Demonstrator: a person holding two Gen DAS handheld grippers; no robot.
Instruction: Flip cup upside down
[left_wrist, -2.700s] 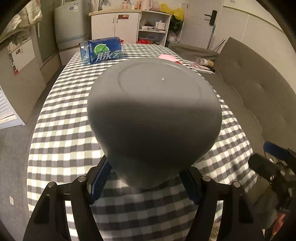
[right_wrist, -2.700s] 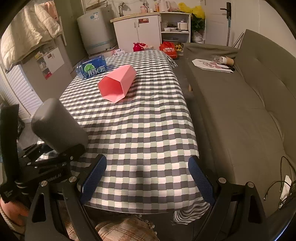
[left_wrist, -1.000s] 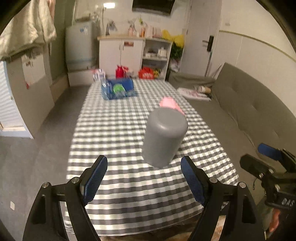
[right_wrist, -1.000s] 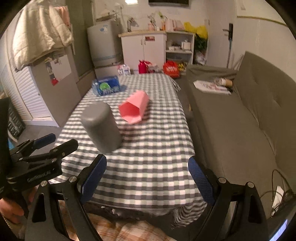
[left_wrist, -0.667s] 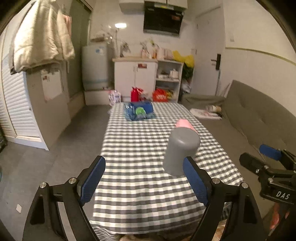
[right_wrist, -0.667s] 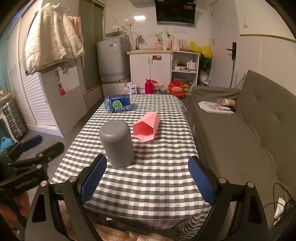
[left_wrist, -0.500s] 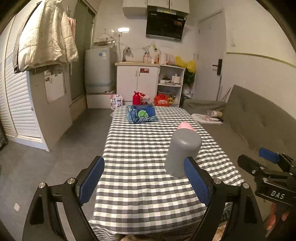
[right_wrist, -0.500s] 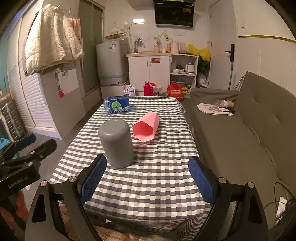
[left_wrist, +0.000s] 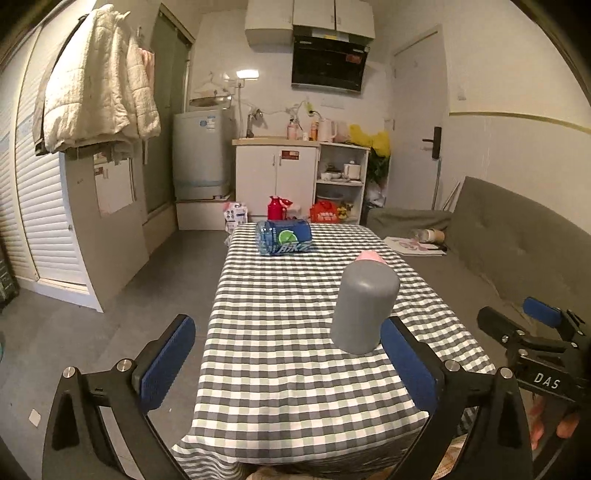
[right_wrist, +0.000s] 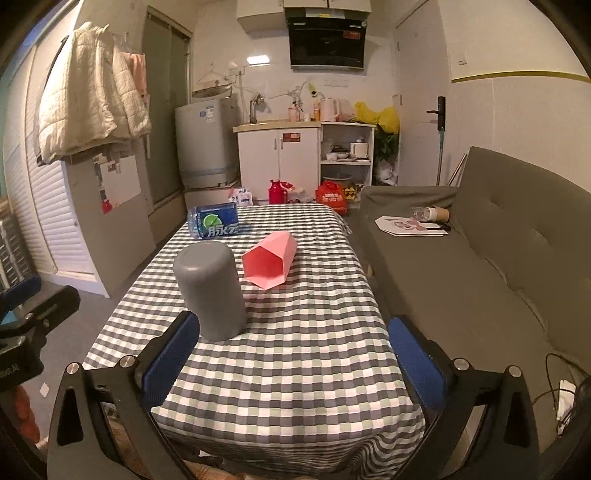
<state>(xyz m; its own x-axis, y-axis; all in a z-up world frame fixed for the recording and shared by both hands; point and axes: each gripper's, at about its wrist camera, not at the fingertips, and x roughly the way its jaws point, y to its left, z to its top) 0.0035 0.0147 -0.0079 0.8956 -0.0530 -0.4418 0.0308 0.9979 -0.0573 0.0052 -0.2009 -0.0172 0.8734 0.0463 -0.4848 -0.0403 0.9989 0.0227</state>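
A grey cup (left_wrist: 364, 308) stands upside down on the checked tablecloth (left_wrist: 288, 354), base up; it also shows in the right wrist view (right_wrist: 210, 290). My left gripper (left_wrist: 288, 365) is open and empty, pulled back from the table's near end, the cup a little beyond its right finger. My right gripper (right_wrist: 295, 360) is open and empty, also back from the table, with the cup beyond its left finger. A pink cup (right_wrist: 269, 264) lies on its side behind the grey one, its top just showing in the left wrist view (left_wrist: 370, 255).
A blue pack of bottles (left_wrist: 284, 242) lies at the table's far end. A grey sofa (right_wrist: 480, 266) runs along the right with papers and a bottle on it. Cabinets and a washing machine (left_wrist: 201, 162) stand at the back wall.
The left gripper let go of the grey cup, leaving it upside down on the table. Both grippers drew back and rose away from the table.
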